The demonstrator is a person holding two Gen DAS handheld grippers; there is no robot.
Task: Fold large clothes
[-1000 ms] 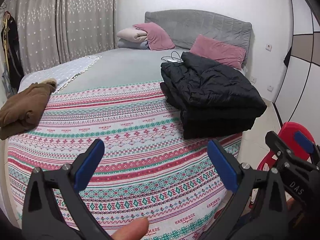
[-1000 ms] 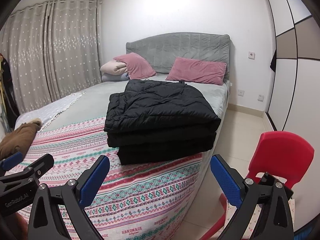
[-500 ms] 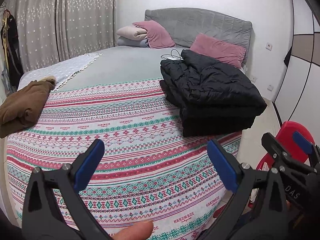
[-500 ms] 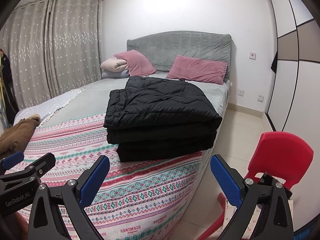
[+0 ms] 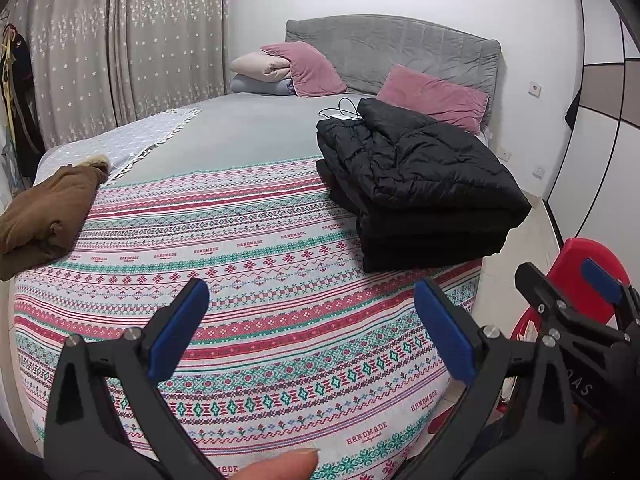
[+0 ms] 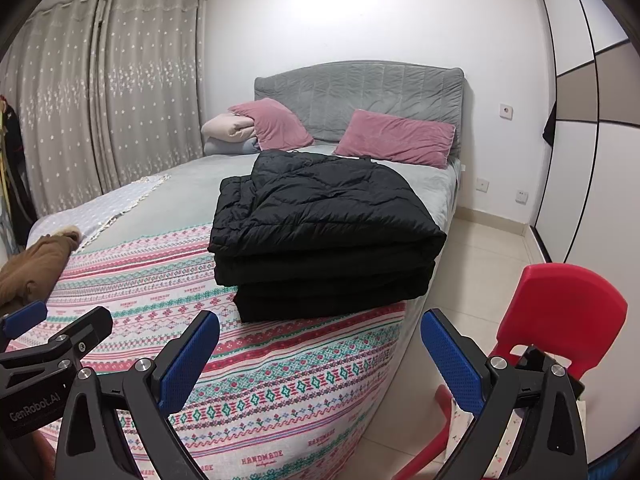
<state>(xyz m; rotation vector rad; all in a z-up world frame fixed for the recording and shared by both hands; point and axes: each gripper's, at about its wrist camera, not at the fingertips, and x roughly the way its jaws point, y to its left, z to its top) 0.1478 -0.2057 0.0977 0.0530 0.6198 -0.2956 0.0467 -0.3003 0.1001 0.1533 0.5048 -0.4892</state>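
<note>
A black puffer jacket [image 5: 420,184] [image 6: 324,232] lies folded in a thick stack on the right side of the bed, near its edge. A brown garment [image 5: 48,212] [image 6: 36,268] lies bunched at the left edge. My left gripper [image 5: 312,332] hangs open over the patterned blanket [image 5: 260,280], well short of both garments, with nothing between its blue pads. My right gripper [image 6: 320,352] is open too, held near the bed's foot corner, below the black stack. Each gripper shows at the other view's edge.
A red plastic chair [image 6: 560,320] stands on the tiled floor right of the bed. Pink pillows [image 6: 396,136] and a rolled beige quilt [image 6: 228,128] lean at the grey headboard. A white charger cable [image 5: 340,114] lies behind the jacket. Curtains hang on the left, wardrobe doors on the right.
Both views have drifted slightly back and upward from the bed. The grippers stay open, and the clothes have not moved.
</note>
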